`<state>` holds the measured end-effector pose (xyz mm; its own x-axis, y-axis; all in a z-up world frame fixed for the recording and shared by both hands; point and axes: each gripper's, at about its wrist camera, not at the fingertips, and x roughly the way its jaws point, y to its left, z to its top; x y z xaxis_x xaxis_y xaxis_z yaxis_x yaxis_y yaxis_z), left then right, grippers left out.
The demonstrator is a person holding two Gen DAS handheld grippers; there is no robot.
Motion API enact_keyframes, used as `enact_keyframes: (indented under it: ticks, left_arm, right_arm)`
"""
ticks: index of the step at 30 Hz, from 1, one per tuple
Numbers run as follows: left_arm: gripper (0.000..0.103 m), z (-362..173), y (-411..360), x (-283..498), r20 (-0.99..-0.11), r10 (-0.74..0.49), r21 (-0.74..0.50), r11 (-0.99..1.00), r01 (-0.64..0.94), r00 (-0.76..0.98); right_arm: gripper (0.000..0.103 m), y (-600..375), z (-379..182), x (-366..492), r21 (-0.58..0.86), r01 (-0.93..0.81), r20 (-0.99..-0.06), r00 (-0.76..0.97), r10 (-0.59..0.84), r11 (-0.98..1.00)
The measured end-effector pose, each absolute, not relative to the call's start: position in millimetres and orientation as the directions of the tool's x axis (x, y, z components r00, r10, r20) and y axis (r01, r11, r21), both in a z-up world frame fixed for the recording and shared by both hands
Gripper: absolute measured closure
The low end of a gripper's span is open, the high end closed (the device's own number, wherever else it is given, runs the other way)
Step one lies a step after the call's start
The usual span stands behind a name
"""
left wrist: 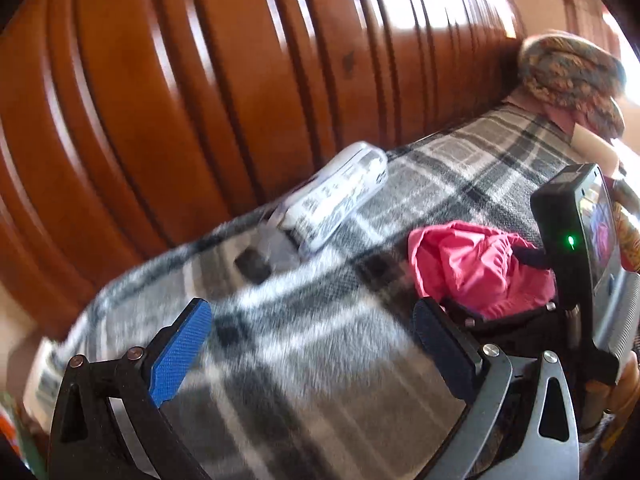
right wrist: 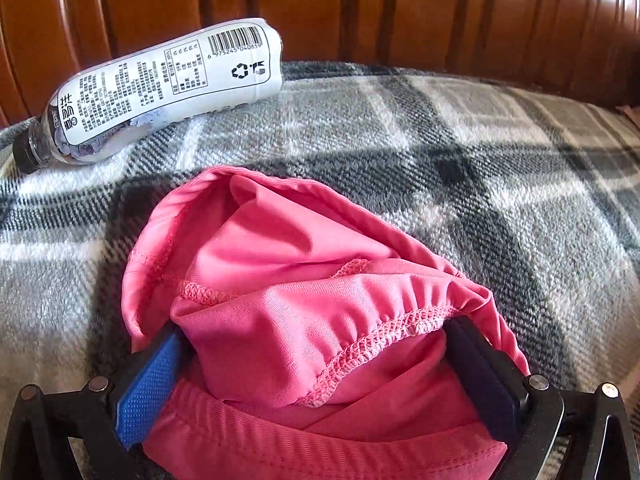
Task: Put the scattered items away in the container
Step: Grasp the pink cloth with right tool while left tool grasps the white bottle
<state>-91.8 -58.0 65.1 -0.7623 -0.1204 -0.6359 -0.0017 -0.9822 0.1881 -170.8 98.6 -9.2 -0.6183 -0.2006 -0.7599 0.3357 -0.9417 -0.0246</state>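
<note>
A crumpled pink garment (right wrist: 304, 280) lies on a grey plaid blanket (right wrist: 460, 152). My right gripper (right wrist: 320, 356) is wide open, with the garment bunched between its fingers, one pad on each side. A white-labelled plastic bottle (right wrist: 168, 84) with a dark cap lies on its side at the blanket's far left. In the left wrist view, my left gripper (left wrist: 316, 344) is open and empty over the blanket, the bottle (left wrist: 336, 196) ahead of it and the pink garment (left wrist: 476, 264) to its right, under the right gripper's body (left wrist: 576, 248).
A glossy brown ribbed wooden backrest (left wrist: 240, 80) rises right behind the blanket. A patterned cushion (left wrist: 572, 76) sits at the far right end. No container shows in either view.
</note>
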Motion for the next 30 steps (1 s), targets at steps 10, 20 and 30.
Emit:
enact_keyframes:
  ticks: [10,20,30]
  left_arm:
    - [0.000,46,-67,-207,-0.647,-0.181,0.216,-0.975,0.050,-0.740]
    - [0.000,-5,-80,-255,-0.766,0.004,-0.019,-1.000,0.016,-0.642]
    - [0.000,-6,-70,-267,-0.764,-0.025,0.019,-1.000,0.016,-0.644]
  right_arm:
    - [0.000,101,-9,-175,-0.015,0.338,-0.760,-0.615,-0.208,-0.941]
    - [0.000,101,-9,-176,-0.021,0.338,-0.761,-0.616,-0.204,-0.941]
    - [0.000,100,-7,-173,-0.040,0.340,-0.764,-0.617,-0.191,-0.939]
